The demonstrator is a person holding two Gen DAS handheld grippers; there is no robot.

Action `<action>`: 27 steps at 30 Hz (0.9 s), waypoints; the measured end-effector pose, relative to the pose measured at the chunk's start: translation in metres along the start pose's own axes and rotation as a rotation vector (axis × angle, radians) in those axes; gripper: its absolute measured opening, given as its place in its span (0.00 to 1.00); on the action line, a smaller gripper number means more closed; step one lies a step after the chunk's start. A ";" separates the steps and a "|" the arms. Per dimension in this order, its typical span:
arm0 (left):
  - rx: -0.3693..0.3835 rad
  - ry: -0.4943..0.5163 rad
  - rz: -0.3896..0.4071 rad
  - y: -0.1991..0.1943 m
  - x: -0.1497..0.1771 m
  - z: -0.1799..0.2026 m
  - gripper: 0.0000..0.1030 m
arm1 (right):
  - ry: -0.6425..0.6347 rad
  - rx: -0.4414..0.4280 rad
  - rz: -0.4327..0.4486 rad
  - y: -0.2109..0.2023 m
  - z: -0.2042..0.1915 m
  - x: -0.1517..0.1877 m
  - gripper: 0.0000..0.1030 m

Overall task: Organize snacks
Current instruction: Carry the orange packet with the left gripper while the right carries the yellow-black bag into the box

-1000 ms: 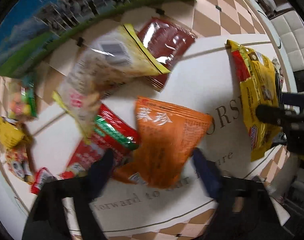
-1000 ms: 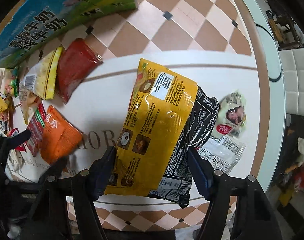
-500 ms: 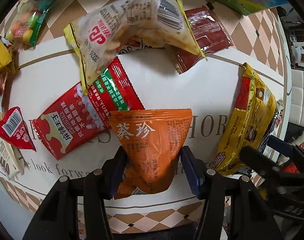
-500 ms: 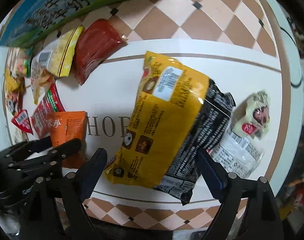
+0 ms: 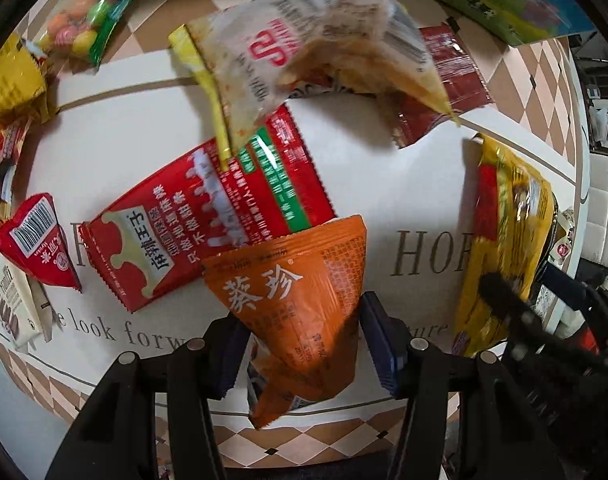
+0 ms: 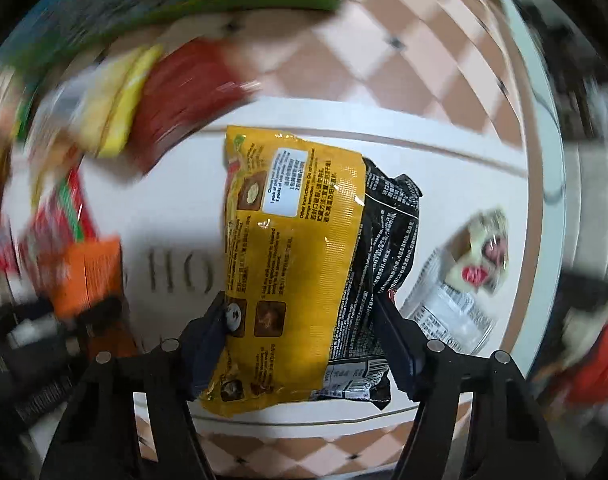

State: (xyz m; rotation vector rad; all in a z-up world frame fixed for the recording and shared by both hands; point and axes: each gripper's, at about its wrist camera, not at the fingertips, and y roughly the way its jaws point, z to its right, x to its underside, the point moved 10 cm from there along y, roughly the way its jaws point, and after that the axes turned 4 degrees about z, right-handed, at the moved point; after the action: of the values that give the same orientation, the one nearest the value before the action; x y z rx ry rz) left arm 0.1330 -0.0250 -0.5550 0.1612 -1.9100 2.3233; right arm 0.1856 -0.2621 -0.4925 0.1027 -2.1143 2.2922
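The left gripper (image 5: 301, 334) points steeply down at the table (image 5: 384, 184), and its blue pads press on the two sides of an orange snack packet (image 5: 299, 304); the foil is pinched and puckered between them, so the jaws are clamped on it after closing in a little. The packet's upper corner overlaps a red bag (image 5: 207, 224) lying flat beside it. Above that, a clear bag with a yellow edge (image 5: 304, 64) rests across the red bag's top and a dark red packet (image 5: 444, 84). A small red triangular packet (image 5: 35, 248) lies near the table's left edge.

The right gripper (image 6: 299, 320) points straight down over a yellow noodle packet (image 6: 291, 260), which lies on top of a black packet (image 6: 388, 232). Its jaws have just been closing, and the pads now touch both sides of this stacked pair, gripping it. A small clear packet (image 6: 452, 312) lies just to the right. The rest of that view is blurred.
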 end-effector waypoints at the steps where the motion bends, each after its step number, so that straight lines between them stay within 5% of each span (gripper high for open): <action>1: 0.004 -0.002 -0.001 0.001 0.003 -0.003 0.52 | -0.015 0.003 0.000 0.000 0.001 0.002 0.71; 10: -0.018 0.027 0.007 0.015 0.006 -0.012 0.52 | 0.125 -0.109 -0.054 0.014 0.051 -0.013 0.86; 16: -0.009 0.030 0.031 0.015 0.010 -0.011 0.49 | 0.138 -0.099 -0.107 0.027 0.072 -0.017 0.89; 27: 0.026 0.100 0.126 -0.071 0.028 0.000 0.42 | 0.220 -0.119 -0.015 0.000 0.089 -0.008 0.82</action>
State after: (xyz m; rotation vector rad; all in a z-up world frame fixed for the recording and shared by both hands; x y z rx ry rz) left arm 0.1174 -0.0110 -0.4814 -0.0742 -1.8940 2.3863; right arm 0.1963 -0.3505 -0.4861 -0.1294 -2.1210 2.0558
